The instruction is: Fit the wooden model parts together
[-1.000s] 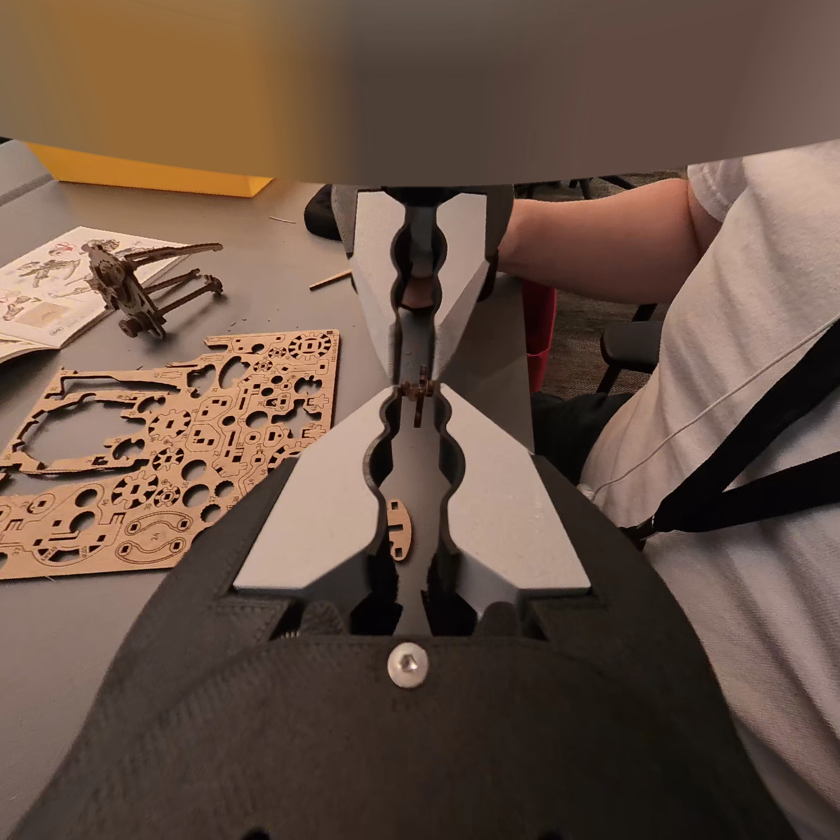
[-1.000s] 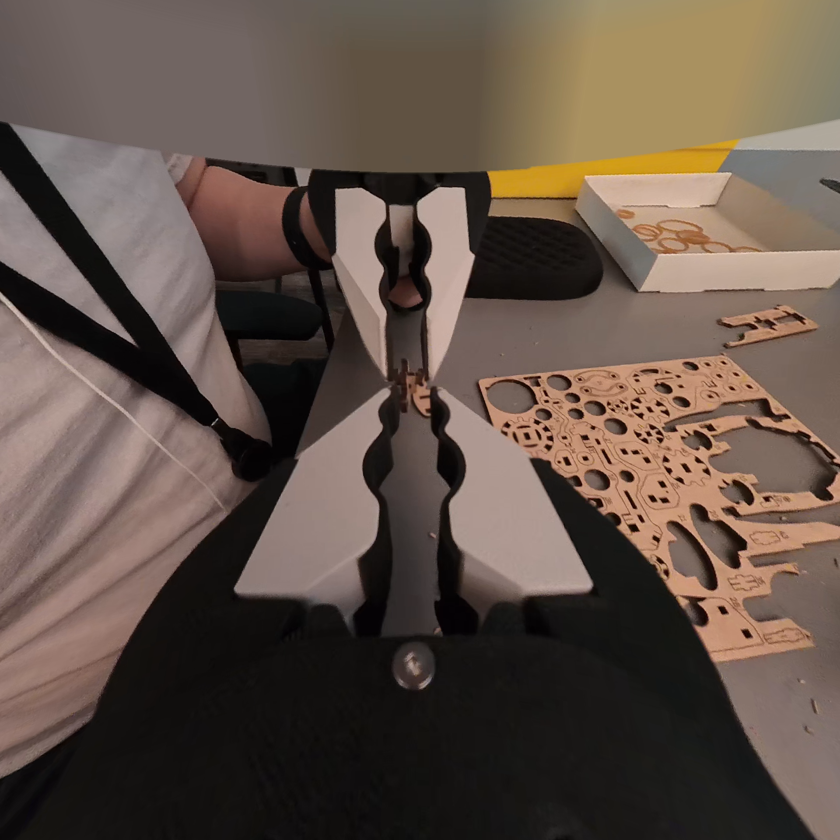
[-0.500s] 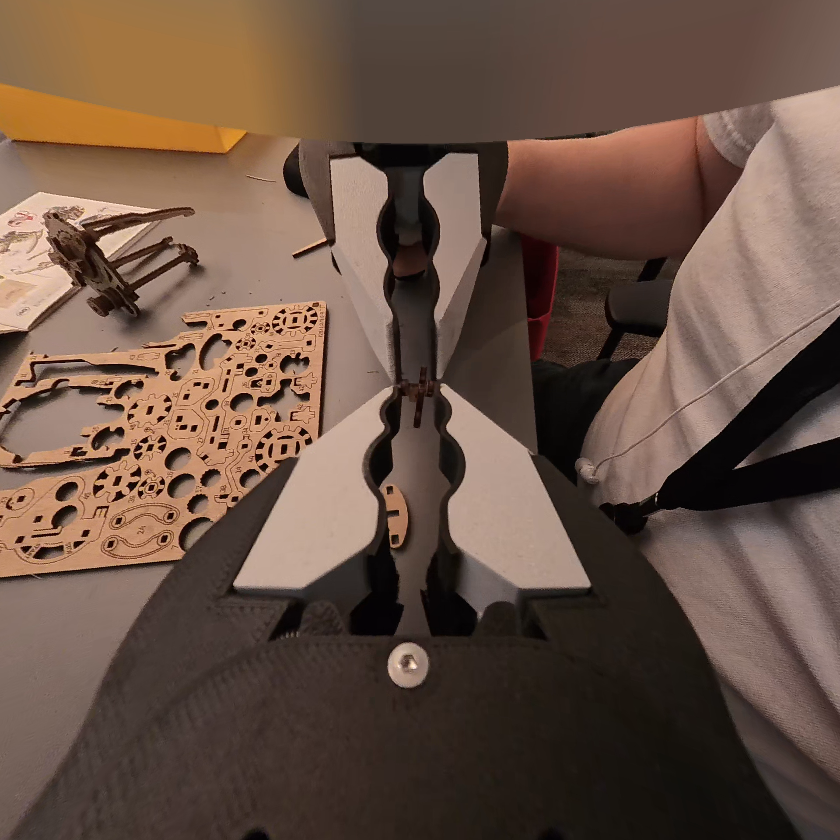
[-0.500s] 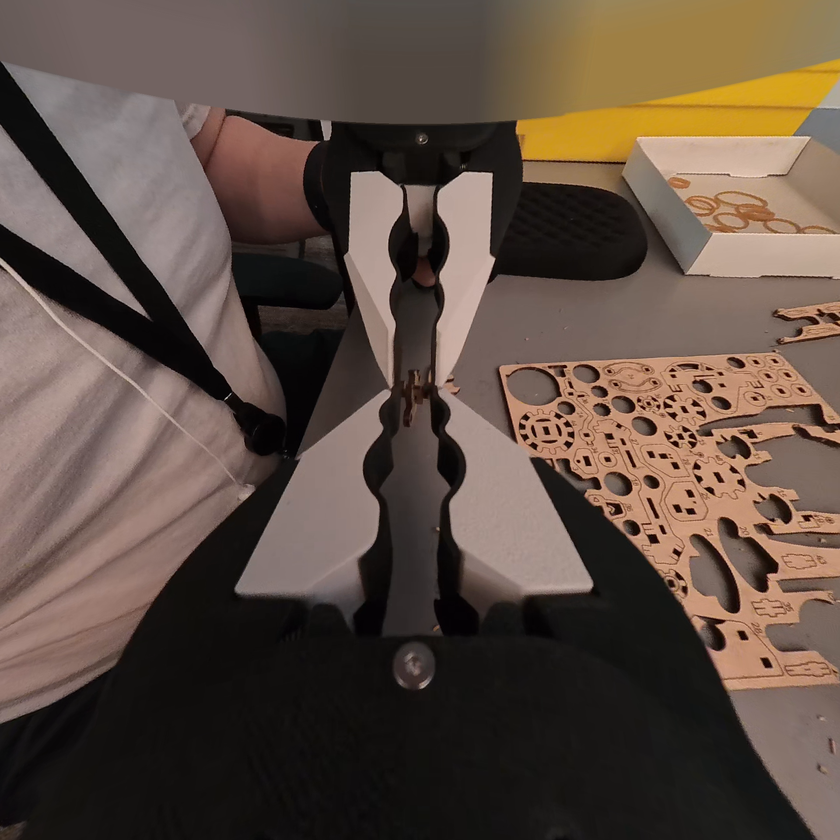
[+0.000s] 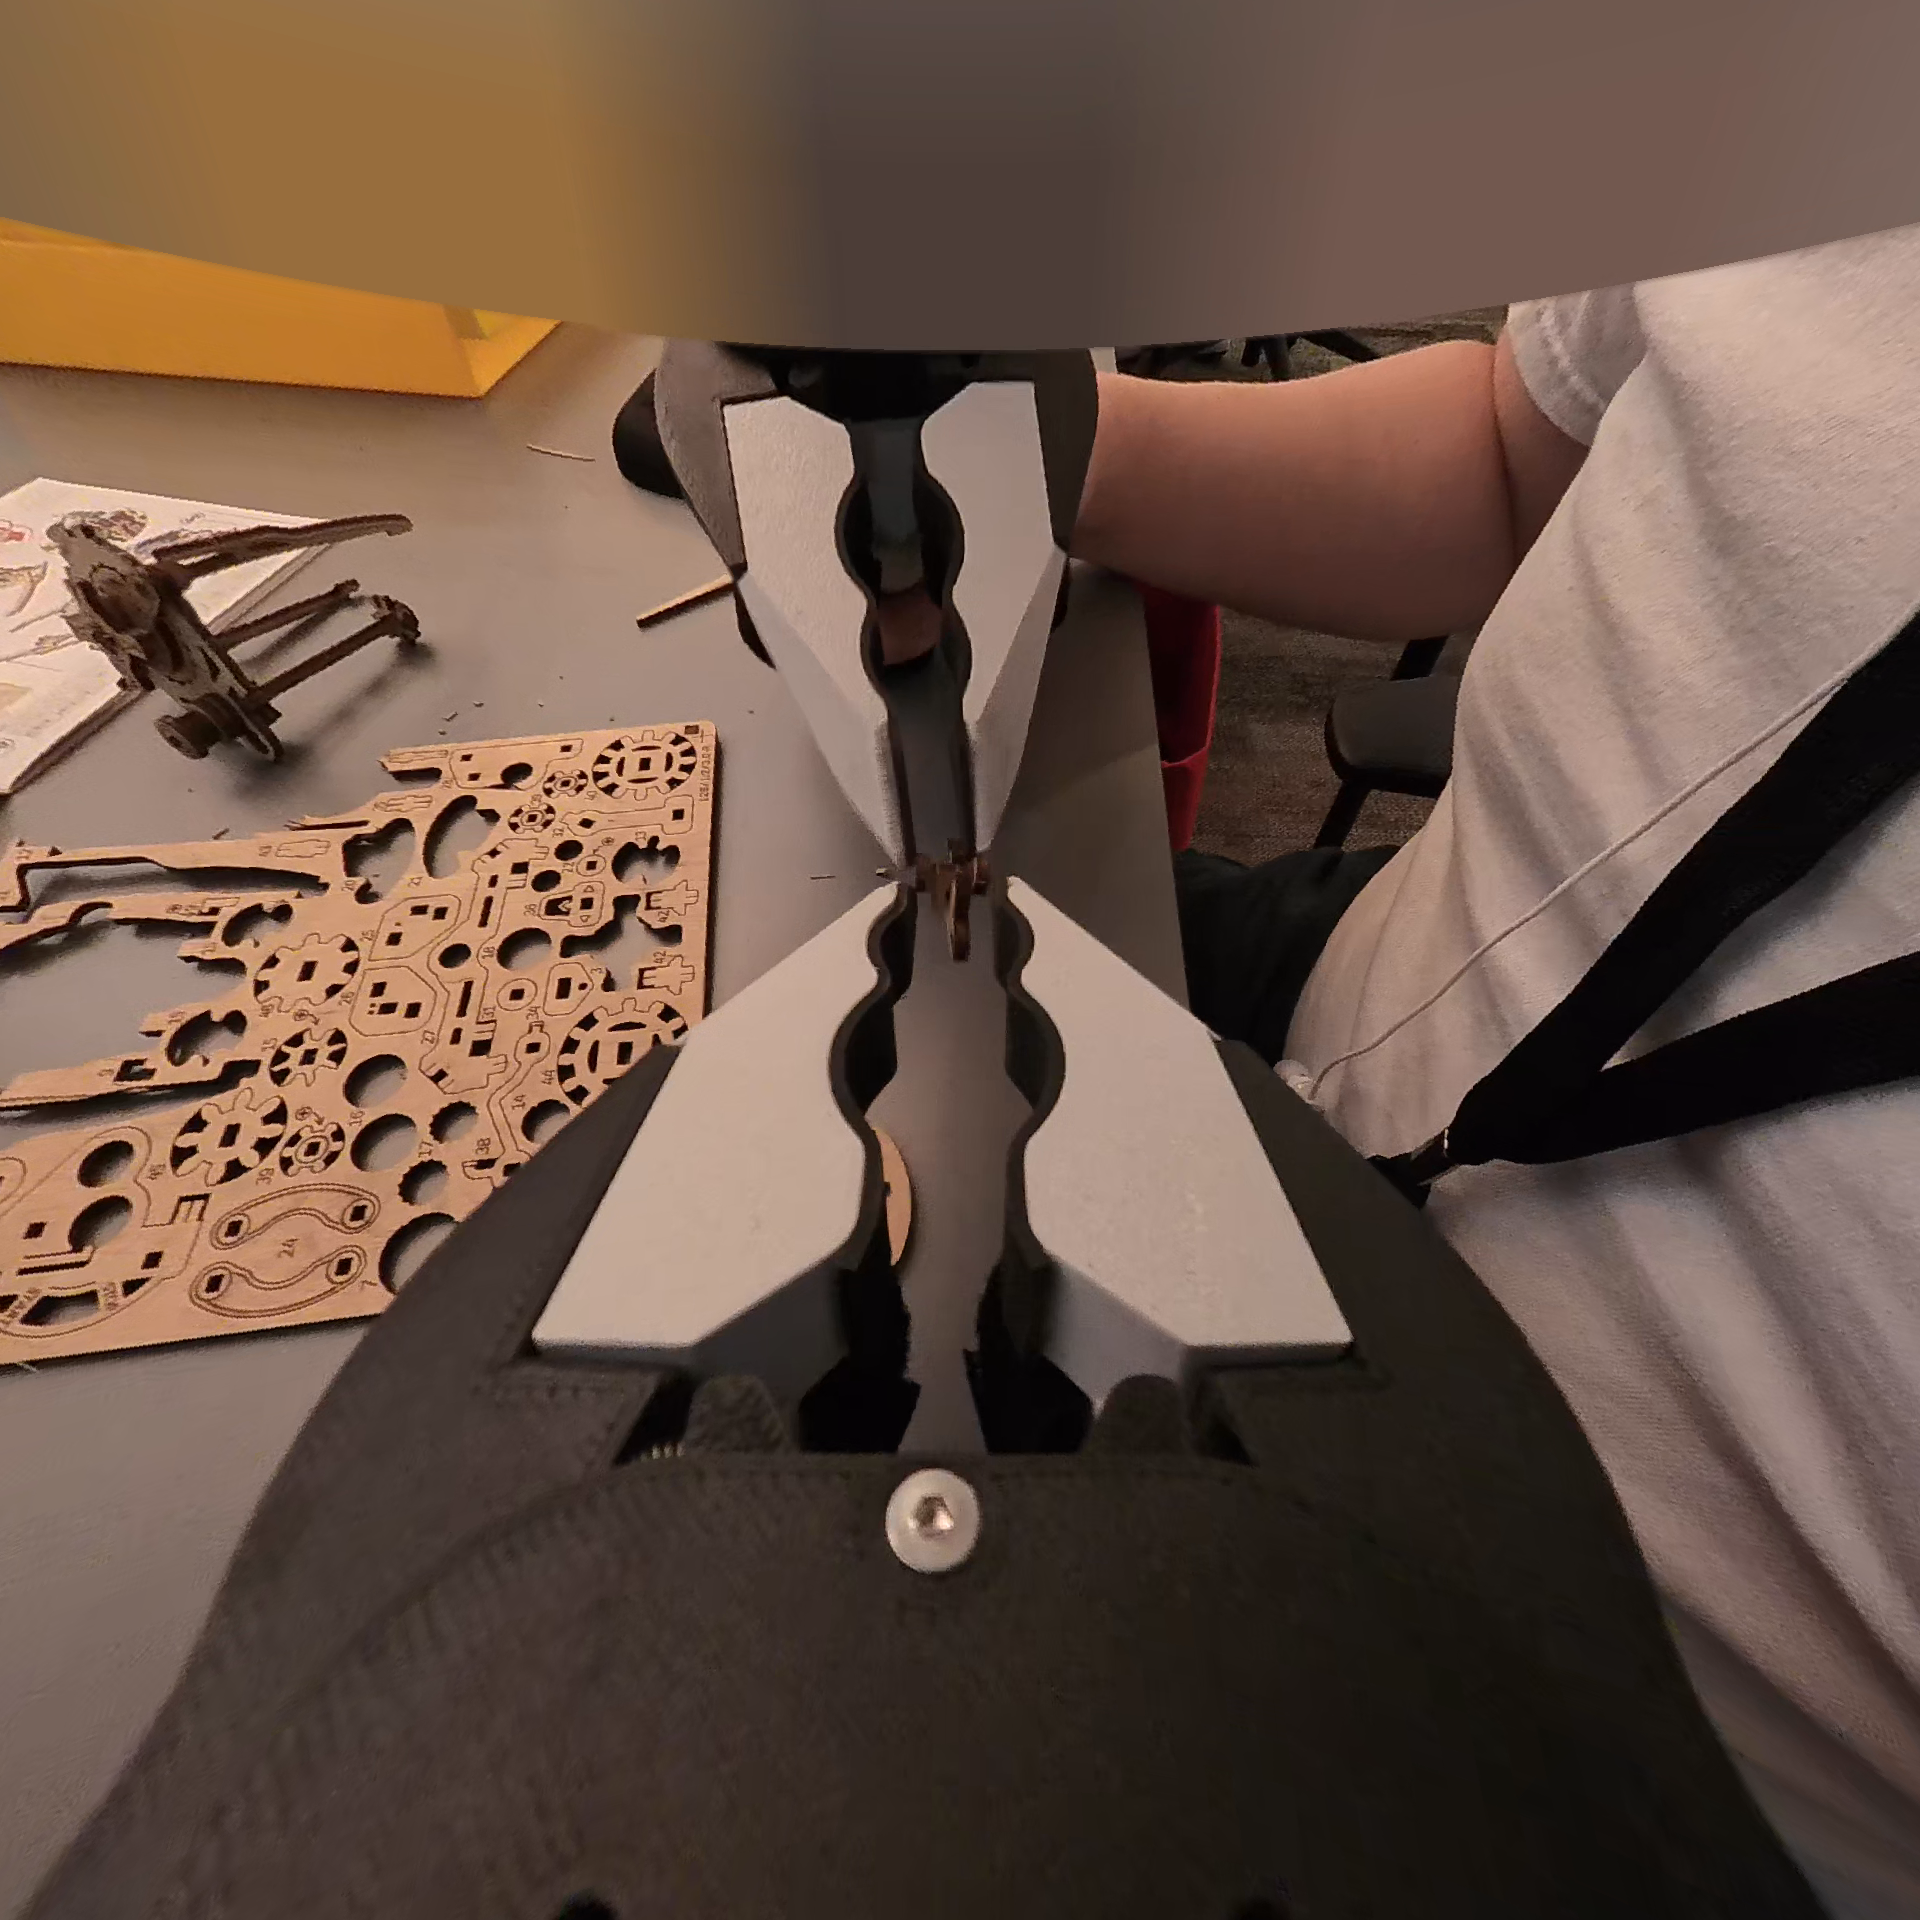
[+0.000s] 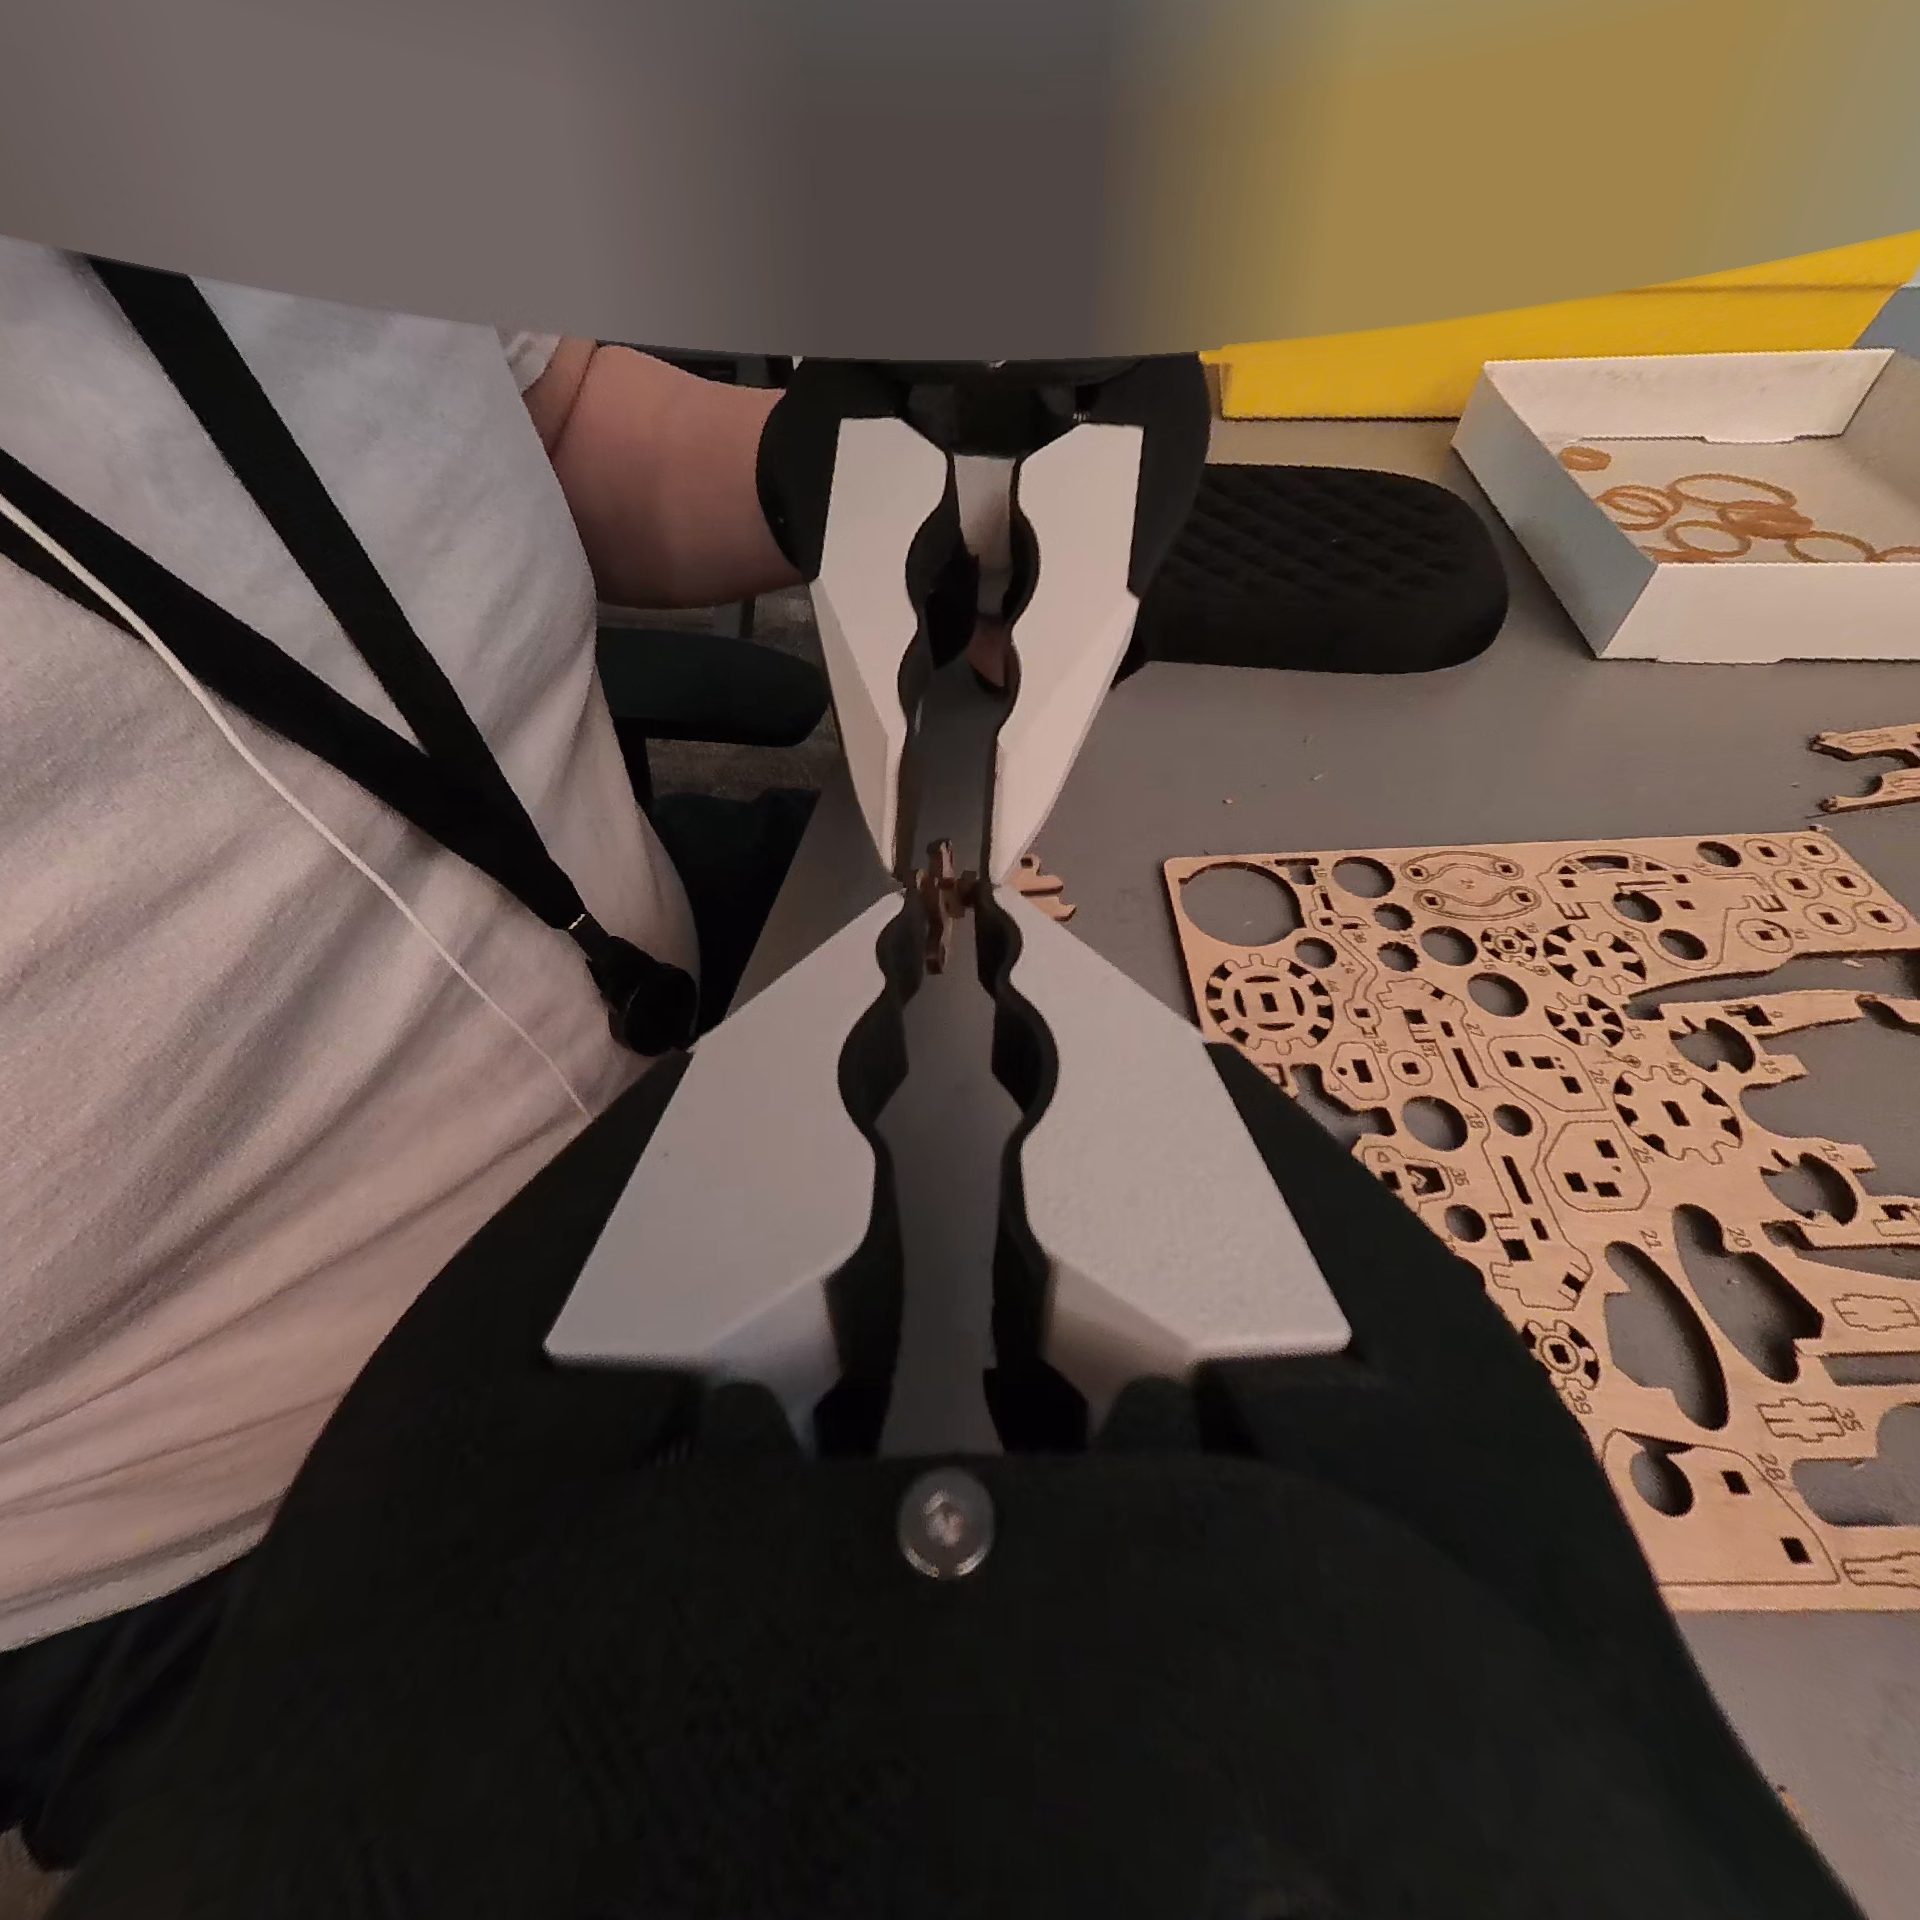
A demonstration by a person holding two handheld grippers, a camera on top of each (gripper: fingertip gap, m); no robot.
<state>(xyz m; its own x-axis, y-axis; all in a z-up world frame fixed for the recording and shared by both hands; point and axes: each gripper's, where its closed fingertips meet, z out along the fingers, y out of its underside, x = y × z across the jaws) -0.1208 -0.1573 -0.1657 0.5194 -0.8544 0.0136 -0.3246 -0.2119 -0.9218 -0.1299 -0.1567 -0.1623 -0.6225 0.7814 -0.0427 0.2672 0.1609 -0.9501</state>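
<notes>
My left gripper (image 5: 940, 896) and my right gripper (image 6: 940, 902) meet tip to tip above the table's near edge, in front of the person's white shirt. Each is shut on a small dark wooden part, seen in the left wrist view (image 5: 954, 904) and in the right wrist view (image 6: 938, 914). The two parts touch and cross at the fingertips. I cannot tell how far they are seated in each other. The right gripper comes in from the top of the left wrist view, and the left gripper from the top of the right wrist view.
A punched-out wooden sheet (image 5: 364, 1039) (image 6: 1558, 1143) lies flat on the grey table. A partly built dark model (image 5: 177, 644) stands on a booklet (image 5: 42, 582). A white tray (image 6: 1538, 582) holds rings, beside a black mesh pad (image 6: 1330, 561). A loose wooden piece (image 6: 1044, 894) lies near the tips. Both grippers' tips are close together, under 4 cm apart.
Both grippers have stayed shut and tip to tip on the small parts. The pair has drifted a little over the table, so the wooden sheet has slid sideways in both views.
</notes>
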